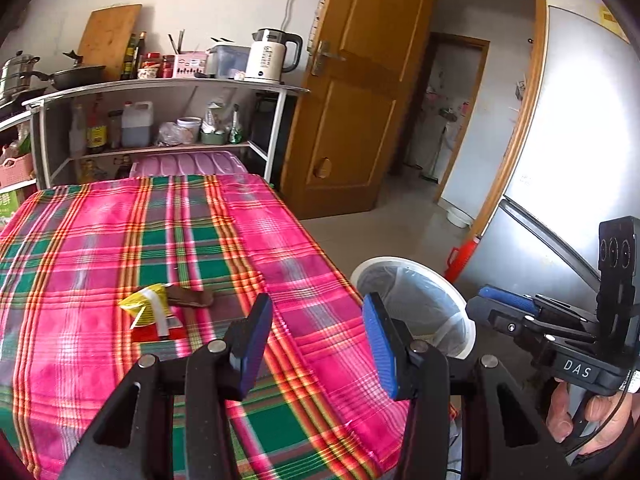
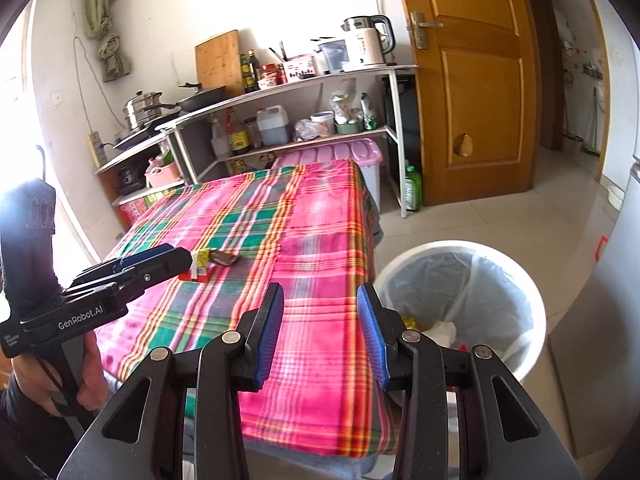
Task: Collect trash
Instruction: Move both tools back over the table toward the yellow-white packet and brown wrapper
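Observation:
A yellow and white wrapper (image 1: 148, 309) lies on a red packet (image 1: 160, 332) on the plaid tablecloth (image 1: 100, 240), with a brown scrap (image 1: 188, 297) beside it. The same pile (image 2: 202, 262) shows in the right wrist view. My left gripper (image 1: 318, 330) is open and empty, above the table's near right part, right of the pile. My right gripper (image 2: 320, 330) is open and empty, over the table's right edge. A white bin (image 2: 460, 304) with a clear liner stands on the floor right of the table and holds some trash; it also shows in the left wrist view (image 1: 416, 300).
A shelf unit (image 1: 160, 120) with kettle, bottles and pans stands behind the table. A pink lidded box (image 1: 188, 164) sits below it. A wooden door (image 1: 360, 92) is open at the right. A grey fridge (image 1: 560, 160) stands right of the bin.

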Motion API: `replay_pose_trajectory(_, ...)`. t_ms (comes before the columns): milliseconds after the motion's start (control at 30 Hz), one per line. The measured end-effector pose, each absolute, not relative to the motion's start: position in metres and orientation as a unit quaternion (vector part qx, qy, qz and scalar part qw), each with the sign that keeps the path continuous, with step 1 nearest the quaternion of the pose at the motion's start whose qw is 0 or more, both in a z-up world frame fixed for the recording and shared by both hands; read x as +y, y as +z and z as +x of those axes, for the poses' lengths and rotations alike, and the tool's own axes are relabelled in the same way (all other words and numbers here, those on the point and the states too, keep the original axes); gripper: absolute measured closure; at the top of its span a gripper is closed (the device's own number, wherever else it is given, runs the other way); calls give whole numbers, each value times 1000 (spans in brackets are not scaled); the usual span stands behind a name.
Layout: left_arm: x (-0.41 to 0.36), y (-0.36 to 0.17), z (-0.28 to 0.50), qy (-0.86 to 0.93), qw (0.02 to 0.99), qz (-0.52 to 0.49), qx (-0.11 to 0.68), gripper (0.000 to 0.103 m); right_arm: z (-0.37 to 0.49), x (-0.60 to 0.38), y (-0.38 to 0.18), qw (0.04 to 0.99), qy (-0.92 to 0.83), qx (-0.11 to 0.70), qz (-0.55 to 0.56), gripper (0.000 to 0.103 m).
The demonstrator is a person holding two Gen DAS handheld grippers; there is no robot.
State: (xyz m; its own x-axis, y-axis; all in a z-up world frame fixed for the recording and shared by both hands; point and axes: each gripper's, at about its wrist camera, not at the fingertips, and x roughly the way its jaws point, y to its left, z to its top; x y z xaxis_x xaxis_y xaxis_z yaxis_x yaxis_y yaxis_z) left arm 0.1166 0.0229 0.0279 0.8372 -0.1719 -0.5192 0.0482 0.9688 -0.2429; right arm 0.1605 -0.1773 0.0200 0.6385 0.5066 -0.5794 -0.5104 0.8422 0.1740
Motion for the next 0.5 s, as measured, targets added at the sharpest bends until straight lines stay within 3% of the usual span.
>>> replay_pose_trajectory(500, 77, 5, 106, 8, 949, -130, 288, 49, 166, -141, 8, 888, 312, 336, -24, 59)
